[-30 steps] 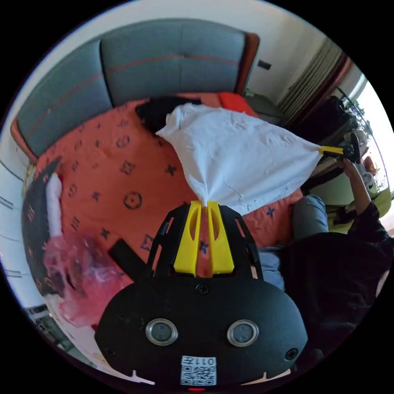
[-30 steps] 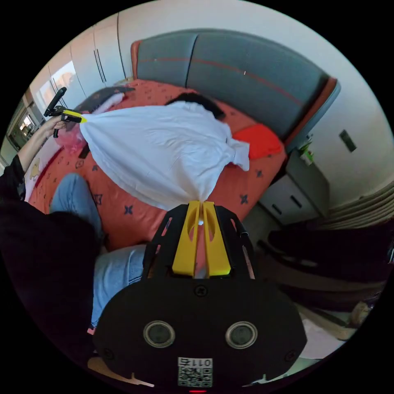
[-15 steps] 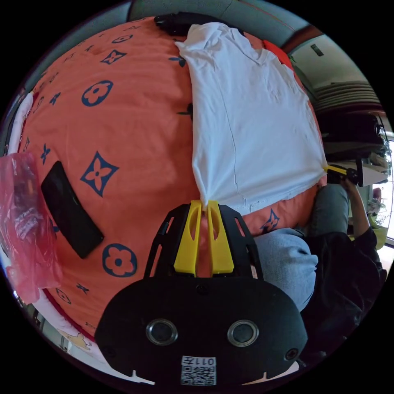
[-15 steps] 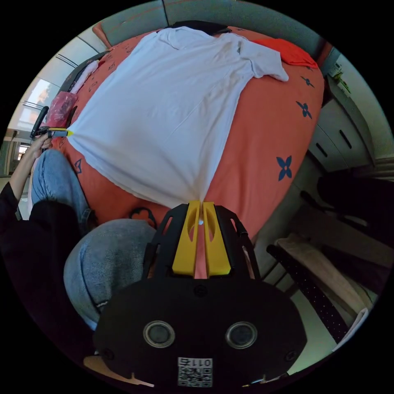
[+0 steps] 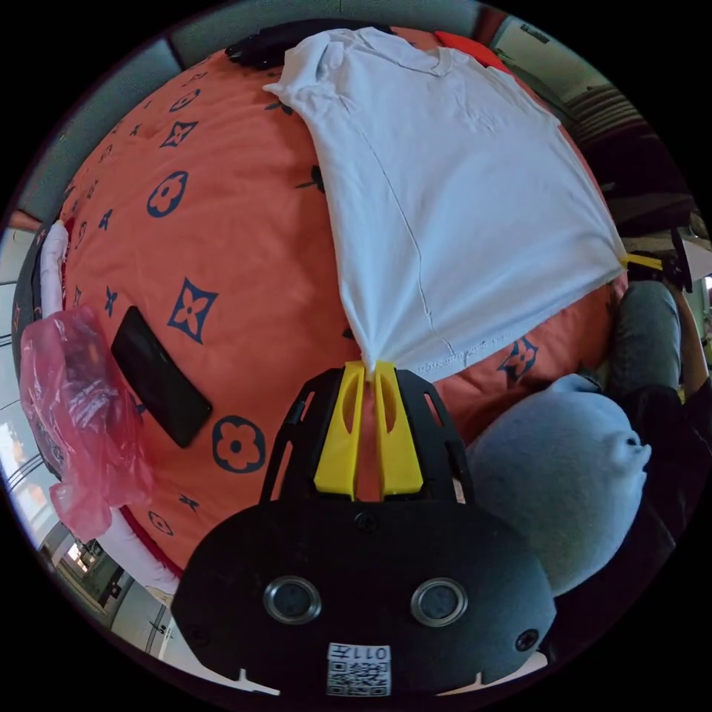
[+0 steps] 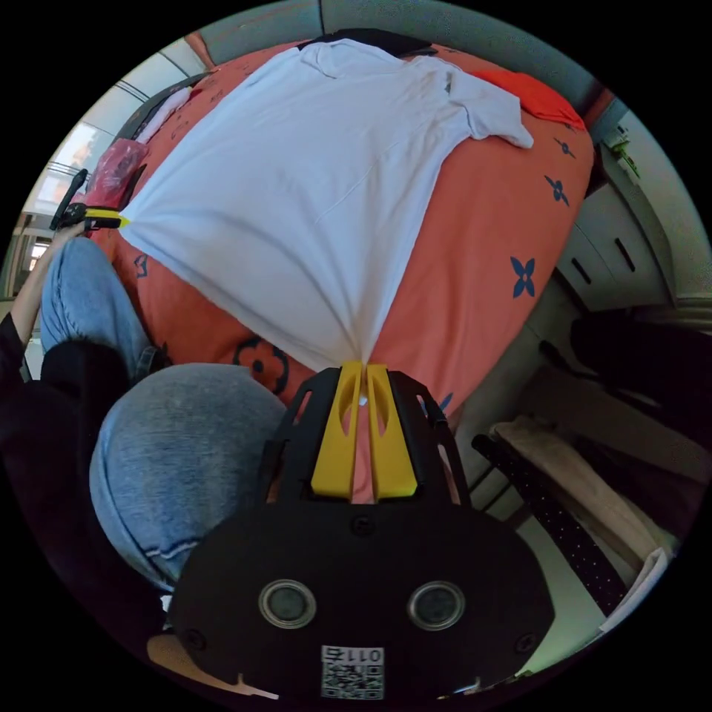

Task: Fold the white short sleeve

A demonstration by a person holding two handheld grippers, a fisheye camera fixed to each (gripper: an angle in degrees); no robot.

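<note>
Now the white short sleeve (image 5: 452, 200) is seen spread flat on the orange bed (image 5: 222, 245). One hem corner is pinched in the left gripper (image 5: 369, 368), jaws pressed together; the other corner is clamped likewise by the right gripper (image 6: 363, 368).

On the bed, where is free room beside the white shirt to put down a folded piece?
Bare orange bedspread lies between the white shirt and the black phone, and beyond the shirt's other side edge. Crowded: the headboard end with dark clothes and a red item, and the pink bag corner.
</note>
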